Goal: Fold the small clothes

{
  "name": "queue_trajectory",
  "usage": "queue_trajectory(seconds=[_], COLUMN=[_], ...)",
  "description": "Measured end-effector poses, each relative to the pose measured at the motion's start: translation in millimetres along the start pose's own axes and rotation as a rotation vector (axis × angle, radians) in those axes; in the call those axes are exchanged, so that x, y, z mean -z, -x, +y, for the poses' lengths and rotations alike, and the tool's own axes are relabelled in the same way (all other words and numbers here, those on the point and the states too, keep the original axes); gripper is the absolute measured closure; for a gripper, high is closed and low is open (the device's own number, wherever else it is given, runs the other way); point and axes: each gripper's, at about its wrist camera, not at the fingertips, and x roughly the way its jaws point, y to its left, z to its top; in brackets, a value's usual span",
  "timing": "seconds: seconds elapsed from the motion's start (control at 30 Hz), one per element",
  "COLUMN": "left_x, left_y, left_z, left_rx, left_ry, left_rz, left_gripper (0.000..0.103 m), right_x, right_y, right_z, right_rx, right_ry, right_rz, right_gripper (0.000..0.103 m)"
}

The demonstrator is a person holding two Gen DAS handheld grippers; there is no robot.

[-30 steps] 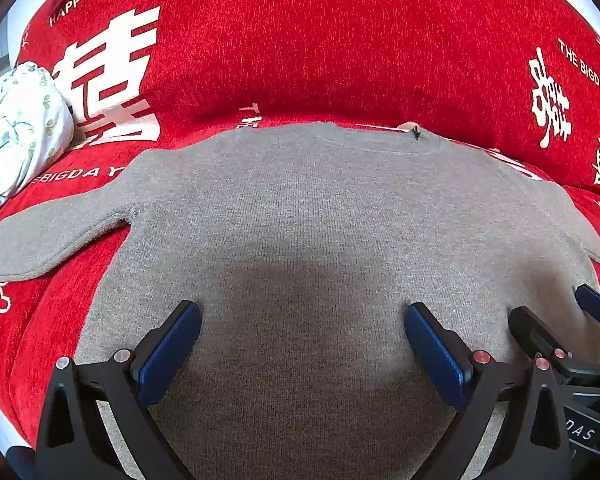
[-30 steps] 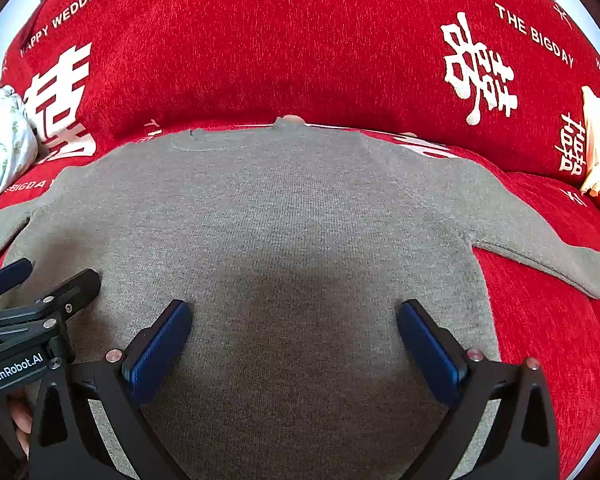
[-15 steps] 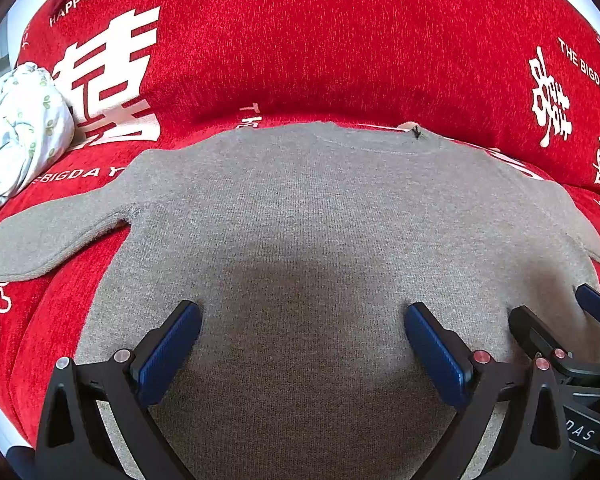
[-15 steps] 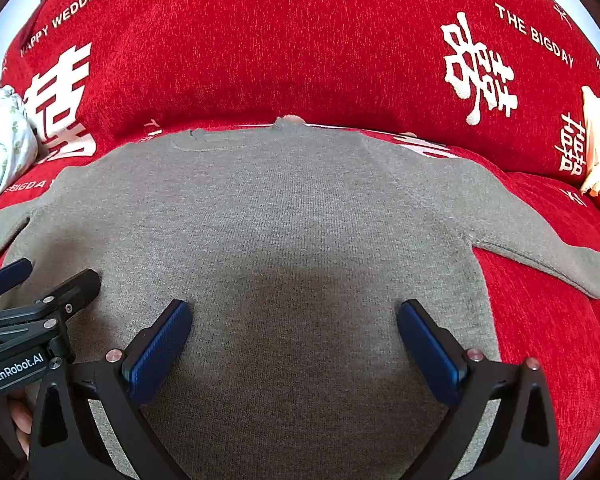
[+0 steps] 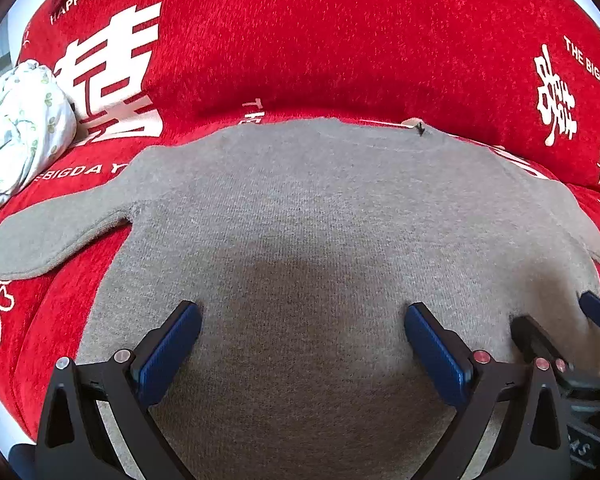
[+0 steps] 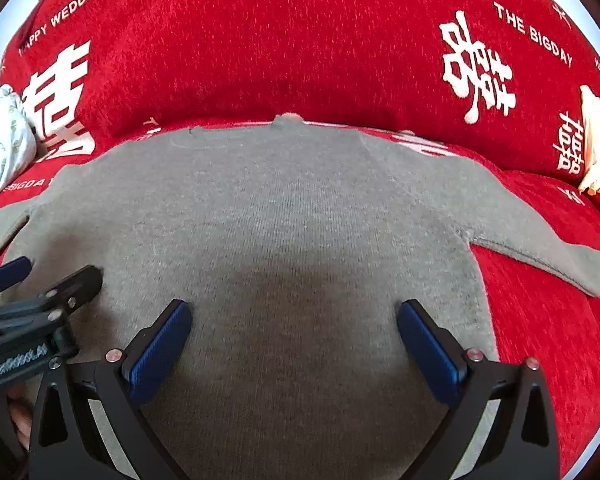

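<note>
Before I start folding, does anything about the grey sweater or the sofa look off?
Nothing stands out. The grey knit sweater lies flat and face-down-smooth on the red printed sofa cover, both sleeves spread outward. Left gripper and right gripper are open above its hem.

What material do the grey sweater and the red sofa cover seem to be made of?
Grey sweater: probably a fine matte knit, perhaps wool or a blend; thin vertical ribs show. Red sofa cover: apparently chenille or velvet-like plush; short fuzzy pile with a slight sheen.
</note>
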Motion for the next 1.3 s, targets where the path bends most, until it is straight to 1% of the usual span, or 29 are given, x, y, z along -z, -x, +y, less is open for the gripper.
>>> queue_trajectory(seconds=[0.07,0.13,0.17,0.2,0.27,0.3,0.33,0.37,0.4,0.47,0.5,0.57,0.6,0.67,0.73,0.8,0.83,0.9,0.93,1.03,1.2,1.3], left_x=[-2,-5,-5,-8,-14,-18,-23,-25,-28,-38,-40,-47,-50,-56,-61,-64,-66,-70,-71,-72,-73,-74], left_y=[-1,-2,-3,-3,-5,-6,-6,-5,-1,8,11,14,16,17,19,18,16,14,14,14,17,17], left_z=[1,3,2,2,0,1,2,3,3,2,1,0,-2,-9,-21,-31,-39,-49,-55,-79,-119,-141], left_rx=[0.009,0.019,0.021,0.020,0.012,0.013,0.006,-0.007,-0.021,-0.038,-0.036,-0.009,0.002,0.006,-0.002,-0.010,-0.001,0.041,0.049,0.031,0.062,0.068], left_ry=[0.015,0.017,0.017,0.007,-0.019,-0.026,-0.019,-0.016,-0.015,-0.015,-0.010,0.017,0.029,0.042,0.031,0.011,0.005,0.020,0.021,-0.020,-0.082,-0.110], left_rz=[0.018,0.055,0.067,0.103,0.185,0.219,0.249,0.256,0.248,0.239,0.234,0.224,0.225,0.218,0.201,0.208,0.223,0.241,0.243,0.239,0.234,0.233], left_gripper=[0.001,0.001,0.001,0.001,0.001,0.001,0.001,0.001,0.001,0.001,0.001,0.001,0.001,0.001,0.001,0.001,0.001,0.001,0.001,0.001,0.001,0.001], right_x=[-1,-6,-6,-7,-16,-21,-25,-32,-38,-48,-51,-57,-58,-60,-65,-67,-67,-68,-67,-65,-57,-50], right_y=[0,-4,-5,-6,-7,-5,-1,7,11,15,16,15,14,12,12,16,18,19,20,23,26,26], right_z=[-4,-6,-7,-8,-2,0,0,-3,-7,-19,-23,-37,-43,-59,-77,-91,-100,-118,-128,-158,-204,-229], right_rx=[-0.028,-0.042,-0.042,-0.036,-0.037,-0.060,-0.065,-0.024,-0.004,-0.015,-0.008,0.018,0.030,0.025,0.017,0.049,0.071,0.072,0.068,0.094,0.143,0.158], right_ry=[-0.009,0.002,0.007,-0.016,0.008,0.030,0.022,0.003,-0.016,-0.058,-0.059,-0.074,-0.079,-0.119,-0.152,-0.161,-0.165,-0.187,-0.206,-0.243,-0.287,-0.328], right_rz=[0.031,0.065,0.052,0.068,0.149,0.151,0.139,0.090,0.074,0.076,0.040,0.021,0.021,0.030,0.050,0.045,0.041,0.047,0.042,0.032,0.034,0.038], right_gripper=[0.000,0.000,0.000,0.001,0.000,0.000,0.000,0.000,0.000,0.000,0.000,0.000,0.000,0.000,0.000,0.000,0.000,0.000,0.000,0.000,0.000,0.000])
